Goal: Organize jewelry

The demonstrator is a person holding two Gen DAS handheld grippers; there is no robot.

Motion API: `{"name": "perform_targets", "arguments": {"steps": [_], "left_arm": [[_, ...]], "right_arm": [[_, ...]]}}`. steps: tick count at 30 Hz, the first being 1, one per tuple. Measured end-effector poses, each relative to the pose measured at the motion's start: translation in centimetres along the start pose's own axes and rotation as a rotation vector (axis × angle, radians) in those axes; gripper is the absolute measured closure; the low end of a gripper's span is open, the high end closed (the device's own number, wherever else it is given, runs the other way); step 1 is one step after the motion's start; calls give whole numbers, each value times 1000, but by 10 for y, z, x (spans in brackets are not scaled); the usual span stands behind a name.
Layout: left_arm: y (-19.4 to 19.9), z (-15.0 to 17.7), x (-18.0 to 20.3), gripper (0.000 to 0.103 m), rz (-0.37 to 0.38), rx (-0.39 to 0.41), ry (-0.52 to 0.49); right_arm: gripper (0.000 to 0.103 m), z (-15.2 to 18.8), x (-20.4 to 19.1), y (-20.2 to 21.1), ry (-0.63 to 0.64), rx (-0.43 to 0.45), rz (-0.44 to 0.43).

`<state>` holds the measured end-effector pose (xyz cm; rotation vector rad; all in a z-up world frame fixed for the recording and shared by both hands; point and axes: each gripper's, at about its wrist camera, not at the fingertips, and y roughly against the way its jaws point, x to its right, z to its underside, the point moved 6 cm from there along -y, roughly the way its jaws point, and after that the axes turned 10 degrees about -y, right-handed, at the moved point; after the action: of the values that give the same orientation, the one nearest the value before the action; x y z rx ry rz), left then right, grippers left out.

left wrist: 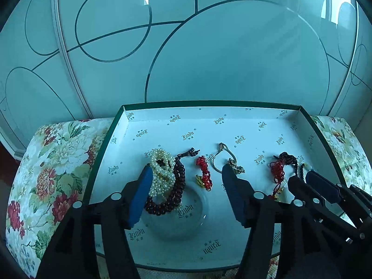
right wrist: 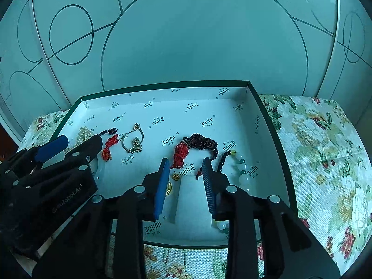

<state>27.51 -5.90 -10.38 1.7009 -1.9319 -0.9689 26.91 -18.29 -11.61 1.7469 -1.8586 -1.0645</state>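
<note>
Frosted glass panels stand behind a floral tabletop (left wrist: 53, 162) carrying an open box (left wrist: 162, 107). Inside, jewellery lies loose: pearl strand (left wrist: 162, 174) left of the gold chain (left wrist: 224, 160), red cords (right wrist: 180, 154) right. Left gripper (left wrist: 186, 181) wide, right gripper (right wrist: 186, 169) narrower, both empty; sorting seems hardly begun.

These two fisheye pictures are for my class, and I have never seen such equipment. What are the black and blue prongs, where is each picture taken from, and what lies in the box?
A person holds a two-finger tool in each hand; a camera on each looks forward along its fingers. The left view shows the left gripper, jaws open, nothing held. The right view shows the right gripper, also open and empty. Each tool appears in the other's picture. Inside the shallow box, on a floral cloth, lie a pearl strand on a dark bead string, a gold chain and red cords.
</note>
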Motion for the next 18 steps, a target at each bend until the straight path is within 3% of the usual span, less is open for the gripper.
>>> {"name": "perform_targets", "arguments": {"steps": [6, 18], "left_arm": [[17, 8, -8, 30, 1, 1, 25], [61, 24, -18, 26, -3, -20, 54]], "right_arm": [[59, 5, 2, 11, -17, 6, 5], [44, 8, 3, 66, -51, 62, 14]]}}
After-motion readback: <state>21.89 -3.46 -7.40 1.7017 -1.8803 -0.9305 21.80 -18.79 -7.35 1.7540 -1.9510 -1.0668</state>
